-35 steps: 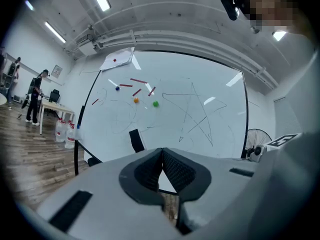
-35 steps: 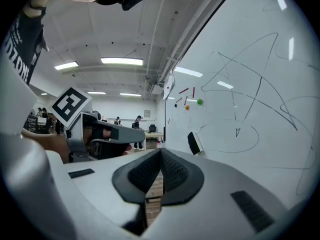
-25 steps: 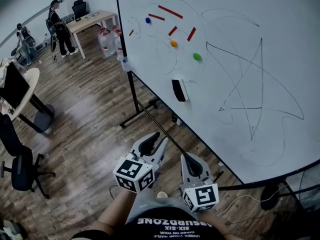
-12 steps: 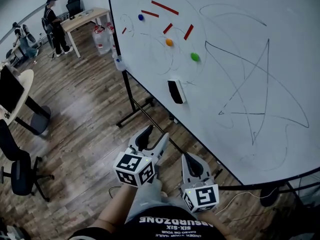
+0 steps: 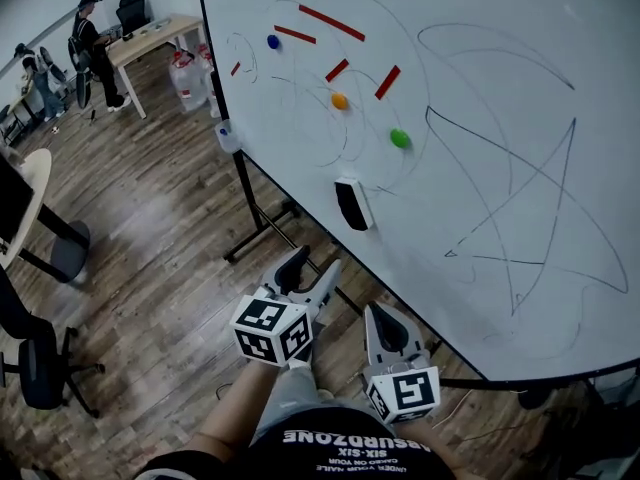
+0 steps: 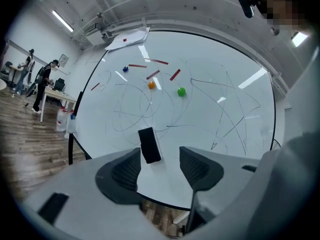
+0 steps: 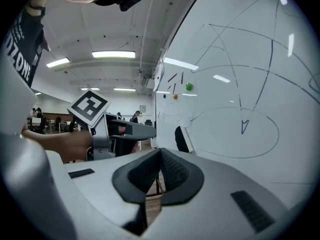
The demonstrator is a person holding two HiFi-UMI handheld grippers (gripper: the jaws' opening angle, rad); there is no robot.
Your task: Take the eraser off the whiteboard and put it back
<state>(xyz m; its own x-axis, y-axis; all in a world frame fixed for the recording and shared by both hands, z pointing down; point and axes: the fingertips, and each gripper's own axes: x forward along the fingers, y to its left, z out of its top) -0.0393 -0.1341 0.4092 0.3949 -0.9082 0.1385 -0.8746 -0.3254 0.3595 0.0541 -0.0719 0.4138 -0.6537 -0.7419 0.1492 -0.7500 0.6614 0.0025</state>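
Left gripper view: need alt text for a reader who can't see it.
The left gripper, jaws just opened and empty, frames a black eraser stuck to a scribbled whiteboard ahead, not yet touching it. Higher on the board sit red strips and round magnets; people stand by a table far left.

The whiteboard [image 5: 500, 98] is cut off by the head view's top and right edges.

One whiteboard [image 5: 480, 88] holds one eraser [image 5: 352, 205], three round magnets [image 5: 340, 100] and five red strips [image 5: 331, 22].
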